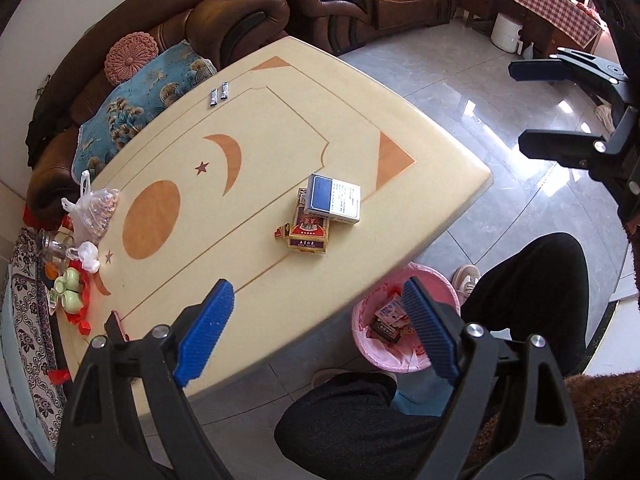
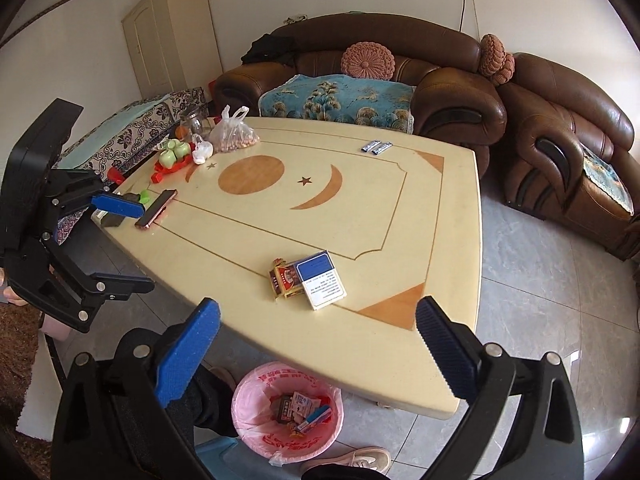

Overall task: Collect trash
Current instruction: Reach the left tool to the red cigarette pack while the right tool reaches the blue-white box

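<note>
A small pile of cigarette packs lies near the table's front corner: a white-and-blue pack (image 1: 334, 198) (image 2: 321, 279) rests on red packs (image 1: 310, 232) (image 2: 285, 278). Two small silver-blue wrappers (image 1: 218, 94) (image 2: 376, 147) lie at the table's far side. A bin with a pink liner (image 1: 404, 320) (image 2: 288, 410) stands on the floor below the table edge and holds several wrappers and packs. My left gripper (image 1: 320, 334) is open and empty over the table's near edge; it also shows in the right wrist view (image 2: 128, 244). My right gripper (image 2: 318, 350) is open and empty; it also shows in the left wrist view (image 1: 524, 108).
The cream table (image 2: 360, 208) also carries a phone (image 2: 156, 209), a bag of nuts (image 2: 232, 132), green cups on a red tray (image 2: 174, 152), a white tissue lump (image 2: 202, 152) and a glass jar (image 2: 194, 120). Brown sofas (image 2: 440, 80) stand behind. The person's legs (image 1: 532, 292) are beside the bin.
</note>
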`<action>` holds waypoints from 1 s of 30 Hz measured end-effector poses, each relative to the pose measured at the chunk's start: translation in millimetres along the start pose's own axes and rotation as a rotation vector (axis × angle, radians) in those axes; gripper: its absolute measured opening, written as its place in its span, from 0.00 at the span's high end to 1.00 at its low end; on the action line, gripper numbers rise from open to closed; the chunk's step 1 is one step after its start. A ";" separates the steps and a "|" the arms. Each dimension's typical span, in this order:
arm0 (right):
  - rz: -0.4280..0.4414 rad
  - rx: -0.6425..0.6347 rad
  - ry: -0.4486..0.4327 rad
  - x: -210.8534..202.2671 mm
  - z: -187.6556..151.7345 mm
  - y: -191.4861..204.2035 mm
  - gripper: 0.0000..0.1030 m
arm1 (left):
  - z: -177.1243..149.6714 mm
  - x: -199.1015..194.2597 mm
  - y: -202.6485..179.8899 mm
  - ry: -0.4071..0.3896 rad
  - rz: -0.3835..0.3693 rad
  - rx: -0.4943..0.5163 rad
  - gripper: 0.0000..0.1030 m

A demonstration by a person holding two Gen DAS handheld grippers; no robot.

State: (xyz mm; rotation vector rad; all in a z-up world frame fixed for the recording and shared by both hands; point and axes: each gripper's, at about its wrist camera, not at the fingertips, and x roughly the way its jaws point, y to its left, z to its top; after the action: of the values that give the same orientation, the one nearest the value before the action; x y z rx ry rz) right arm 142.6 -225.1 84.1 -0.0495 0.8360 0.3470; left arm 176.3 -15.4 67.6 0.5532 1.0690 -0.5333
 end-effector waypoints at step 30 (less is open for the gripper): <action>0.037 -0.166 0.234 191.2 -0.2 -8.0 0.07 | 38.2 199.7 12.9 0.261 -0.024 0.115 0.18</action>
State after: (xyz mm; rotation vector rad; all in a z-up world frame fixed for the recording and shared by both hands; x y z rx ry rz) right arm 263.1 -178.7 -57.1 -0.2328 1.0385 0.4511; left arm 286.5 -58.0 -98.4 0.7258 1.2991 -0.5566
